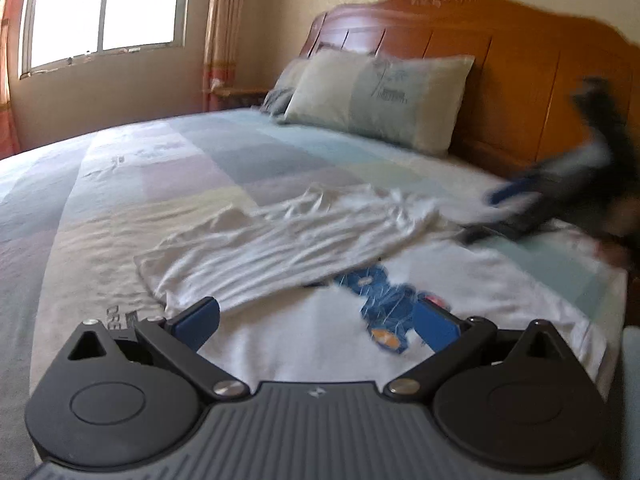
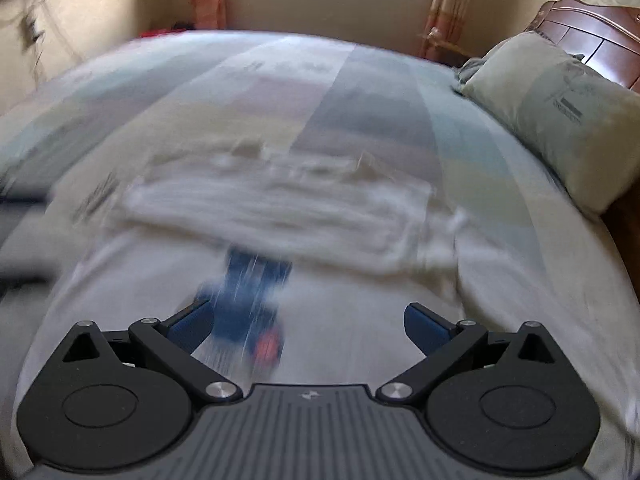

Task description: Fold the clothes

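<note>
- White T-shirt lies on the bed, blue print up, far side folded over toward the middle in a wrinkled band.
- Left claw spread wide, empty, over the shirt's near edge; print sits just ahead, toward its right finger.
- Right claw also wide, empty, low over the same shirt; folded band straight ahead, print by its left finger. View blurred, detail poor.
- Handling, my read: thin knit, light, limp, no stiffness. It sags and bunches when lifted; may drag on the sheet.
- Grip: pinch the edge or corners, one claw each, spaced apart so the panel stays taut. Mid-panel grab only makes a wad.
- Pillow is well beyond the fold.
</note>
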Demonstrator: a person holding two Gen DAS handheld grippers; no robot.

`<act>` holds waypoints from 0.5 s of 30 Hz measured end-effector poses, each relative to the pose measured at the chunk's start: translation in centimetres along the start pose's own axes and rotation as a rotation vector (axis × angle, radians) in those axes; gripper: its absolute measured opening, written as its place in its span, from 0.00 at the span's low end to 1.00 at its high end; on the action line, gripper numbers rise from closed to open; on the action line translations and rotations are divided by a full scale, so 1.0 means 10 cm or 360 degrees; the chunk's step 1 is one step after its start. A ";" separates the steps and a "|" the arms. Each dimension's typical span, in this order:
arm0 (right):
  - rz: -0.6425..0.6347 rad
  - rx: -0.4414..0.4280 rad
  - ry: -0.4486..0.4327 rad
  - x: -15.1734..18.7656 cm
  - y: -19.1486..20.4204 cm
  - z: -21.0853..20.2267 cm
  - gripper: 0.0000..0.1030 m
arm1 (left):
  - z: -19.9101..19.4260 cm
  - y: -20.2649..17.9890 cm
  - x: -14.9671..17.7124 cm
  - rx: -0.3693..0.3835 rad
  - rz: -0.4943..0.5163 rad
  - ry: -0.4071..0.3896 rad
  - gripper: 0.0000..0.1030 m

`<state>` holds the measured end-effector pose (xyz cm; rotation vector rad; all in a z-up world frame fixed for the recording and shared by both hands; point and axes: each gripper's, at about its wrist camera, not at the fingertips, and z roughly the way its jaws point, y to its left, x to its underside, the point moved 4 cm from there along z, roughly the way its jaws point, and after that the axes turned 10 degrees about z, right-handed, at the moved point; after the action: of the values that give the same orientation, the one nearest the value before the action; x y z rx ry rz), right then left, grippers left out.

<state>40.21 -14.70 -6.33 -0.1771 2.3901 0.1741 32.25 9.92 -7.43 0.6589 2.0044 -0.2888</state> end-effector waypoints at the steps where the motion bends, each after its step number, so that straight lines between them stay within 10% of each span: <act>1: 0.0030 -0.0028 -0.0009 -0.17 -0.02 0.12 1.00 | -0.04 0.01 -0.01 0.0043 -0.0008 -0.0052 0.99; 7: 0.0202 -0.0264 0.0134 -0.97 0.05 1.12 1.00 | -0.29 0.11 -0.10 0.0140 -0.0031 -0.0275 0.99; 15: 0.0116 -0.0321 0.0339 -1.17 0.56 2.21 1.00 | -0.37 0.44 0.01 0.0116 -0.0226 -0.0371 0.99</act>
<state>62.36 -4.41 -14.08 -0.2119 2.5905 0.4516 31.96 15.24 -5.39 0.5036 1.8255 -0.5028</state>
